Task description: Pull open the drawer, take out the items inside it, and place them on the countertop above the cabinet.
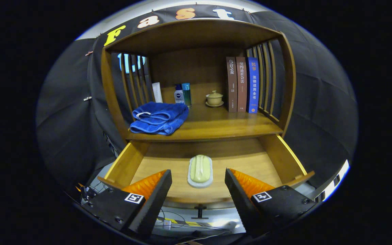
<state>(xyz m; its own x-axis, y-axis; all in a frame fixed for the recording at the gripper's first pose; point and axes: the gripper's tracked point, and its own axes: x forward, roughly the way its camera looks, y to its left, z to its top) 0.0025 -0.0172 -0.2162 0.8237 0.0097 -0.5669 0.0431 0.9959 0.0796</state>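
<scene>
The wooden drawer (286,154) below the cabinet's countertop (216,127) stands pulled out towards me. On its floor lies a pale green soap bar (200,168) in a white dish (200,183), lengthwise, just ahead of and between my fingers. My gripper (198,177) hovers open above the drawer's front edge, its fingers wide apart on either side of the dish and touching nothing. A folded blue towel (159,117) rests on the left part of the countertop.
On the countertop at the back stand a white tube (157,92), two small bottles (182,94), a lidded ceramic cup (214,98) on a saucer, and three upright books (242,85) on the right. Slatted side walls and a roof enclose it. The drawer's knob (200,211) juts out below.
</scene>
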